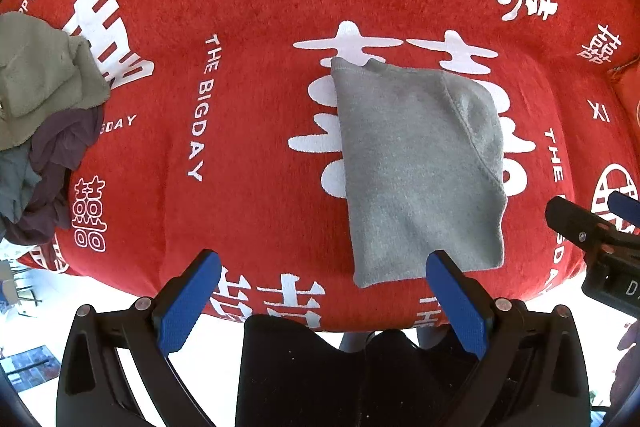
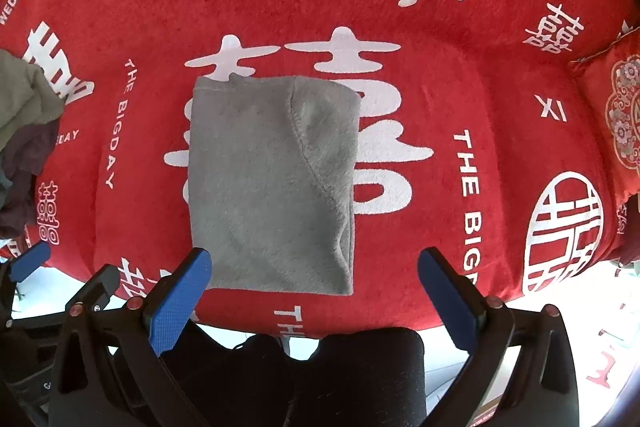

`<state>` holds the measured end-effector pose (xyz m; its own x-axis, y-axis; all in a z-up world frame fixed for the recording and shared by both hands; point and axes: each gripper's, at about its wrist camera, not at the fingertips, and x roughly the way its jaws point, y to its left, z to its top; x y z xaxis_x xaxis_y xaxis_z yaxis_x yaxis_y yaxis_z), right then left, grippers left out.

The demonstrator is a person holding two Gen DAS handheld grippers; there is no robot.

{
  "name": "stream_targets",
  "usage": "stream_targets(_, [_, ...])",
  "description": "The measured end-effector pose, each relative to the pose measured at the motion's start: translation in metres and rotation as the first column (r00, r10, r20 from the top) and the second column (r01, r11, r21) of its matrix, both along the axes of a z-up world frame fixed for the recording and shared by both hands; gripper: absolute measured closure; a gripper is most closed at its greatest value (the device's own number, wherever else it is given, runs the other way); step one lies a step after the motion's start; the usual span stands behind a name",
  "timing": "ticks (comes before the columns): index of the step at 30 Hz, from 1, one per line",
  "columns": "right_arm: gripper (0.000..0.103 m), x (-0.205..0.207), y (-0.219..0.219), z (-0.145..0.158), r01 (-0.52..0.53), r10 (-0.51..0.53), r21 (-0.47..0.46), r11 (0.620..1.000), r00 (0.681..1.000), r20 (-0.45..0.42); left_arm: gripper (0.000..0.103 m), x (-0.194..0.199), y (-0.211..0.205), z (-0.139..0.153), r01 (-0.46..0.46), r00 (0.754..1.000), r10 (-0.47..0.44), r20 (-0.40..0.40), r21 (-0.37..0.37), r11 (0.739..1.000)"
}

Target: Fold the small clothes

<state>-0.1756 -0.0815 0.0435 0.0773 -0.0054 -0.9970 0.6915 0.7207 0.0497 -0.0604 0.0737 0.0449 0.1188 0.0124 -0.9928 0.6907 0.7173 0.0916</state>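
On a red cover (image 1: 260, 115) printed with large white characters and the words "THE BIGDAY", a small grey garment (image 1: 416, 171) lies folded into a tall rectangle. Its fabric looks soft and fleecy. Its long axis runs from the near edge of the surface toward the far side, leaning slightly, with the collar end pointing away from the cameras and the hem end nearest them. A sleeve is folded in along its right side, showing a curved seam.

Seen from the left wrist, the left hand-held gripper (image 1: 324, 301) hangs above the near edge with its blue-padded fingers (image 1: 188, 303) spread wide and nothing between them; the garment's near corner lies just beyond the right finger. Seen from the right wrist, the right hand-held gripper (image 2: 314, 301) also stands wide apart and empty, and the garment's (image 2: 272, 183) near edge sits between and just beyond its fingers (image 2: 180, 301), apart from both pads.

At the far left, well apart from the folded piece, a loose pile of other clothes (image 1: 44, 123) lies crumpled, olive green on top of dark purple. At the far right, a red embroidered cushion (image 2: 612, 115) rests on the cover. A person's dark-clothed legs (image 2: 320, 379) show below the grippers.
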Motion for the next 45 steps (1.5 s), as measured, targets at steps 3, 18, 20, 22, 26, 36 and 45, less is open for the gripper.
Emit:
stream_targets(3, [0.000, 0.0002, -0.0001, 0.0008, 0.001, -0.001, -0.002, 1.000, 1.000, -0.001, 0.000, -0.0003, -0.0008, 0.0012, -0.003, 1.000, 0.003, 0.002, -0.001, 1.000])
stream_targets(18, [0.000, -0.0025, 0.0008, 0.0050, 0.001, -0.001, -0.010, 1.000, 1.000, -0.001, 0.000, -0.0015, 0.0001, 0.0047, -0.018, 1.000, 0.018, 0.008, -0.003, 1.000])
stream_targets(20, [0.000, -0.0025, 0.0011, 0.0050, 0.001, -0.001, -0.008, 1.000, 1.000, 0.000, 0.000, -0.0017, 0.0002, 0.0049, -0.018, 1.000, 0.018, 0.010, -0.003, 1.000])
stream_targets(22, [0.000, -0.0032, 0.0017, 0.0057, -0.001, 0.001, -0.012, 1.000, 1.000, 0.000, 0.000, -0.0018, 0.0006, 0.0058, -0.020, 1.000, 0.020, 0.014, -0.003, 1.000])
stream_targets(26, [0.000, -0.0033, 0.0019, 0.0064, -0.001, 0.001, -0.016, 1.000, 1.000, 0.001, 0.000, -0.0019, 0.0005, 0.0065, -0.028, 0.999, 0.028, 0.018, -0.004, 1.000])
stream_targets(36, [0.000, -0.0036, 0.0013, 0.0065, -0.004, 0.004, -0.018, 1.000, 1.000, -0.005, 0.000, -0.0003, -0.0016, 0.0067, -0.026, 0.999, 0.026, 0.023, -0.007, 1.000])
stream_targets(45, [0.000, -0.0042, 0.0006, 0.0059, -0.001, 0.001, -0.021, 1.000, 1.000, -0.005, 0.000, 0.0004, -0.0045, 0.0067, -0.028, 0.999, 0.028, 0.024, -0.006, 1.000])
